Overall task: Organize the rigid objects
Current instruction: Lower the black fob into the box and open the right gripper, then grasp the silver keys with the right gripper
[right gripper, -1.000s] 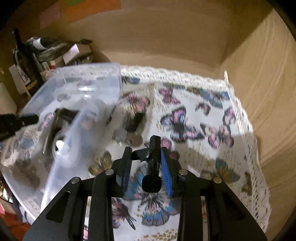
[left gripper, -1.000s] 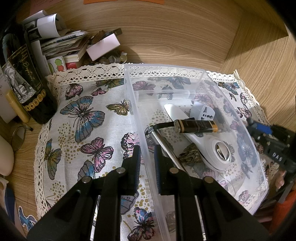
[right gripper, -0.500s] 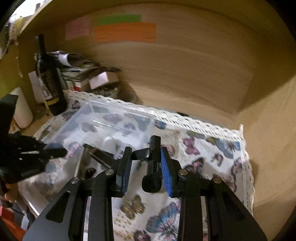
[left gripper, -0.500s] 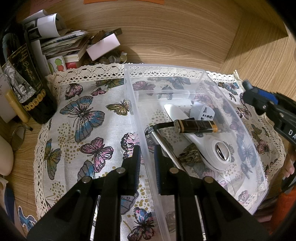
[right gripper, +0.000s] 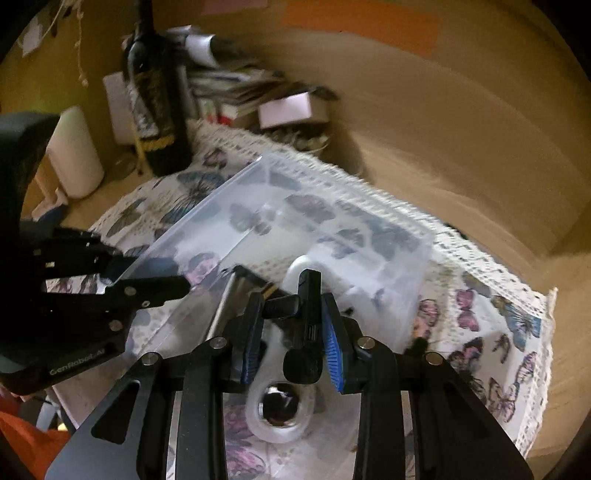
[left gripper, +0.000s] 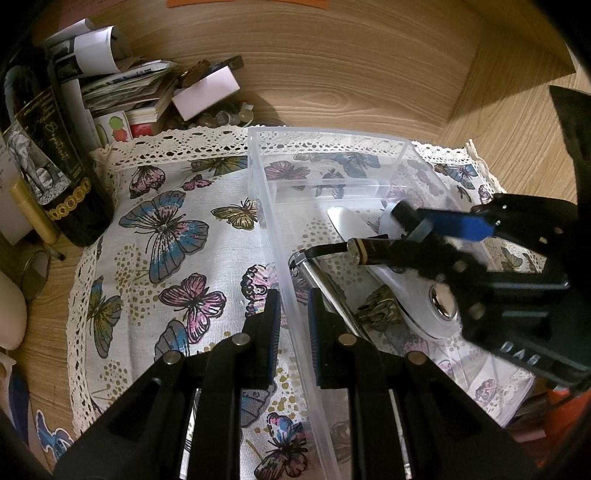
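R gripper (right gripper: 291,345) over bin (left gripper: 332,136), clamped on black clip (right gripper: 304,332).
L gripper (left gripper: 293,332) pinches bin's near wall; drop clip low, w/o hitting contents.

We see a wood-grain back wall (left gripper: 332,66) meeting a side wall (left gripper: 517,122), orange paper (right gripper: 362,18) stuck high up, in warm dim light.

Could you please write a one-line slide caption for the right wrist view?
Right tongs carry a small black clip-like object above the clear plastic bin on the butterfly-print cloth.
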